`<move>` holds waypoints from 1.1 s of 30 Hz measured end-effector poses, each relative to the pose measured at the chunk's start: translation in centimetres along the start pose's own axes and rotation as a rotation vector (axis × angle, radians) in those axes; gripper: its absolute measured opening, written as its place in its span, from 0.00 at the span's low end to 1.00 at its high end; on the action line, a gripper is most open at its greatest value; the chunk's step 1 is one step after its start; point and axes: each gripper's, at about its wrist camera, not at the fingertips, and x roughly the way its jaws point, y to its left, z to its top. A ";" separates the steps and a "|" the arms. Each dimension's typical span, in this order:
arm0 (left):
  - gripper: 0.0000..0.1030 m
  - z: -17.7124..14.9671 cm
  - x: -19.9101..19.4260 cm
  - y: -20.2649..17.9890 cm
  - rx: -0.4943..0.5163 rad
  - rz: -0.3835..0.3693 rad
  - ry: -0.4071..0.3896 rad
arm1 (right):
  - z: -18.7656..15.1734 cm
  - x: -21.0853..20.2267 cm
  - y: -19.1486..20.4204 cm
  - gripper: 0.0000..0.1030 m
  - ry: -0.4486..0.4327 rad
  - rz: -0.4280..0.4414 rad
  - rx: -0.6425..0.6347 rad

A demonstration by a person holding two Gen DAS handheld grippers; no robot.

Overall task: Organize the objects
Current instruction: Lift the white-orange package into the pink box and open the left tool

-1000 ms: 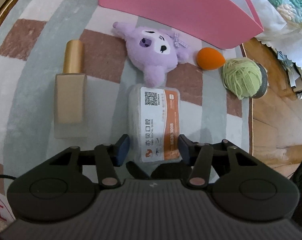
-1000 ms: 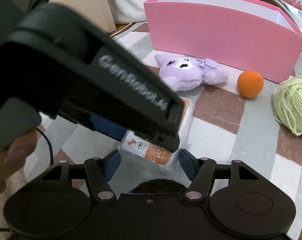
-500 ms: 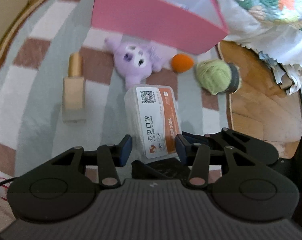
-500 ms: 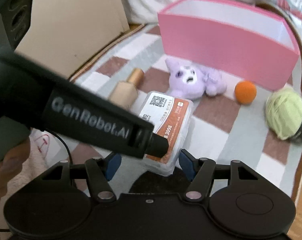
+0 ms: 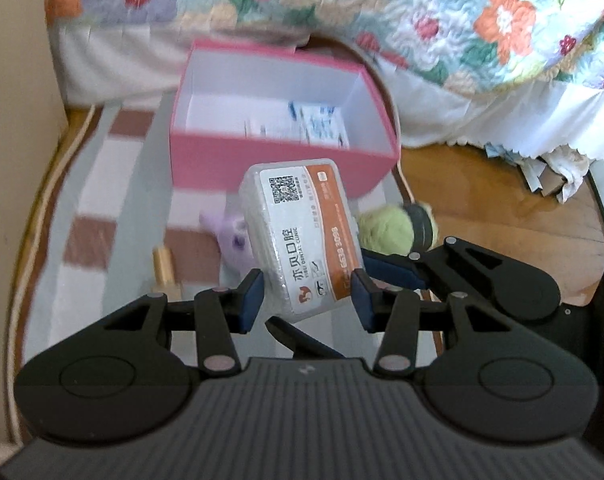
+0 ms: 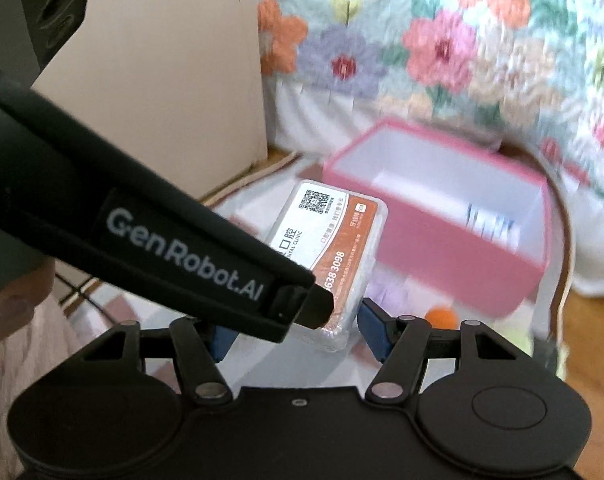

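The clear plastic box with an orange-and-white label (image 5: 302, 240) is held aloft by both grippers' fingers, left gripper (image 5: 306, 295) and right gripper (image 6: 292, 334); lowering into the pink cardboard box (image 5: 278, 160) is called for next.

One pink box (image 5: 262, 156), one clear case (image 5: 302, 240), one plush toy (image 5: 232, 240), one yarn ball (image 5: 385, 232), one orange ball (image 6: 439, 316), one bottle (image 5: 164, 266)

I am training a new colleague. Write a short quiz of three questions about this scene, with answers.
1. True or false: the pink box is empty.
2. Where is the labelled plastic case? A on the rug; B inside the pink box; C in the air, between the pads of the left hand-held gripper.
3. Fill in: the yarn ball is ___ in colour.
Key: 1 false; 2 C; 3 green.
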 end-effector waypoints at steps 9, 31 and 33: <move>0.44 9.4 0.2 0.9 0.061 -0.017 0.057 | 7.9 0.0 -2.5 0.66 -0.037 -0.049 -0.037; 0.44 20.9 16.7 5.9 -0.123 0.155 0.189 | 15.1 18.4 -15.0 0.66 0.142 0.089 0.186; 0.44 21.1 18.3 6.4 -0.120 0.154 0.193 | 14.9 19.8 -16.1 0.66 0.157 0.105 0.221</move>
